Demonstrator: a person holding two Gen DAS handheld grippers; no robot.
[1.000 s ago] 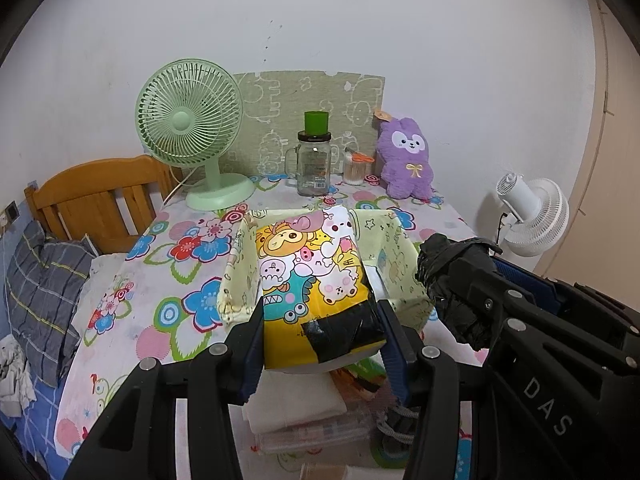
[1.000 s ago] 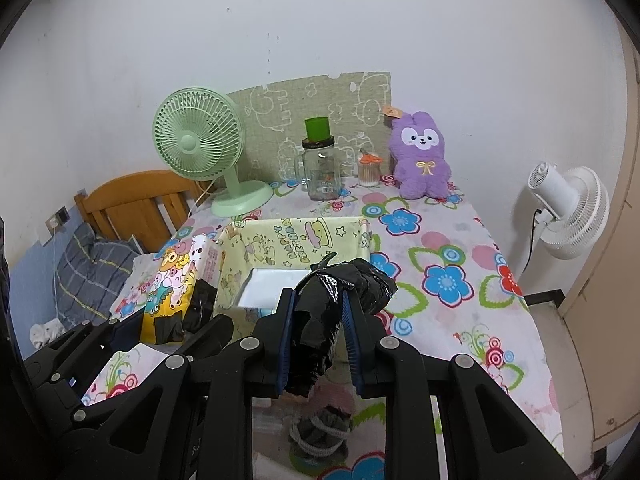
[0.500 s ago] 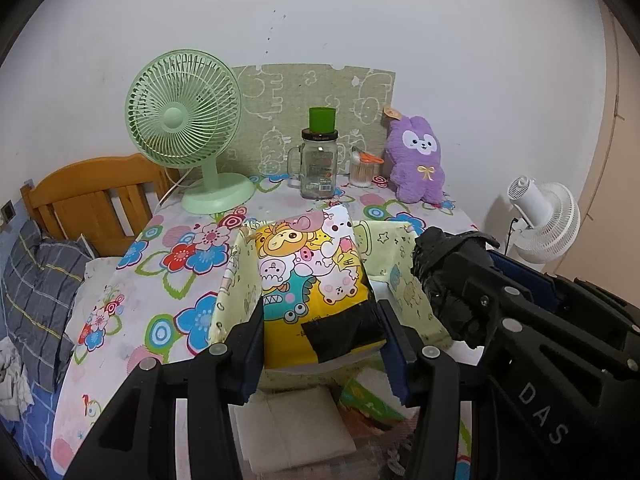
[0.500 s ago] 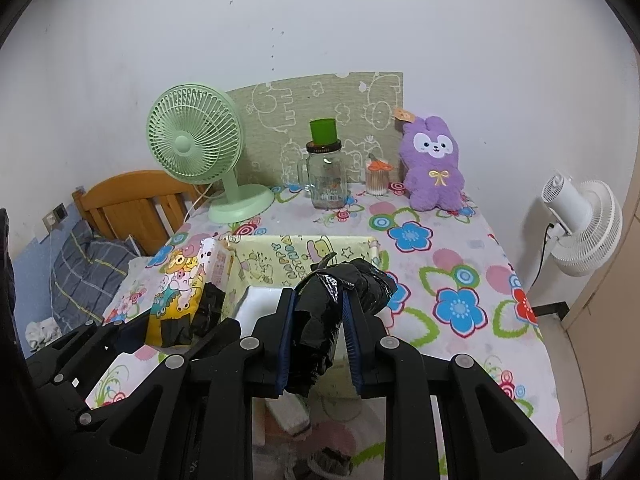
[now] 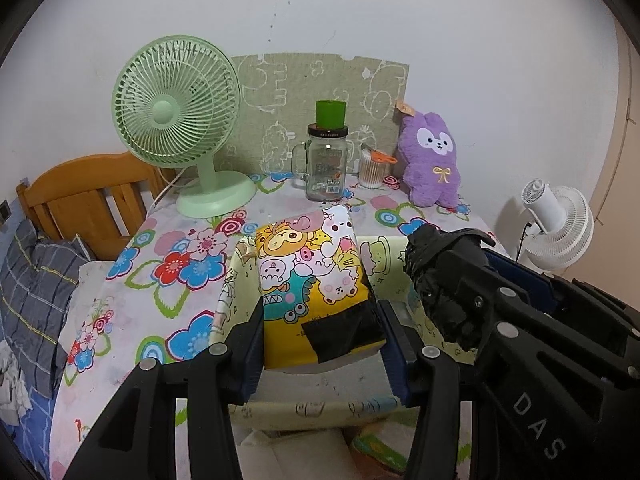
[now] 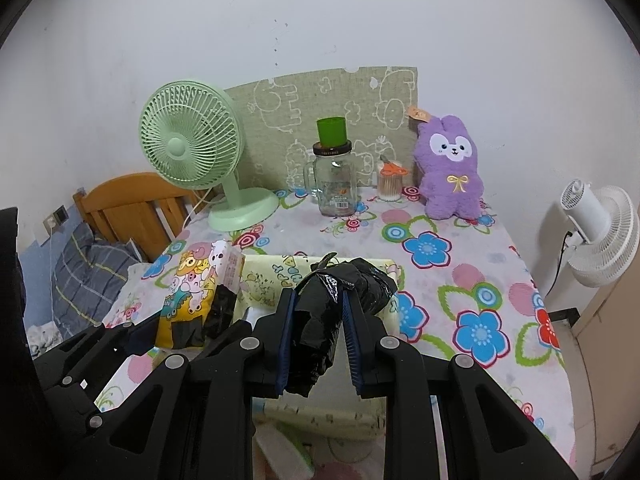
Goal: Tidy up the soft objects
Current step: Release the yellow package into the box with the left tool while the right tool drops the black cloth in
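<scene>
The left claw [image 5: 322, 344] is clamped on a soft yellow packet printed with cartoon animals and patched with black tape [image 5: 316, 280], its blue pads pressing both long sides, and holds it above the open pale-yellow fabric storage box with cartoon drawings [image 5: 376, 254]. The right claw [image 6: 318, 334] is closed tight on a crumpled black plastic bag bundle [image 6: 336, 304], which bulges out past the fingertips and hangs over the same box [image 6: 272, 280], just to the right of the packet [image 6: 188, 288]. In the left wrist view the right claw's black frame and its bundle [image 5: 436, 272] sit just beside the packet, over the box's right wall. The box stands near the front edge of the table covered with a white flowered cloth [image 5: 180, 264]. Behind the box, along the wall, stand a mint-green desk fan [image 5: 176, 120] to the left, a clear glass mug jar with a green cup on its lid [image 5: 328, 160] in the middle, a small jar of cotton swabs [image 5: 372, 168] next to it, and a purple plush rabbit [image 5: 434, 160] to the right. Right of the table and well apart from the box is a white floor fan [image 5: 560, 228]; left of it are a wooden headboard [image 5: 80, 196] and grey checked bedding [image 5: 28, 292].
</scene>
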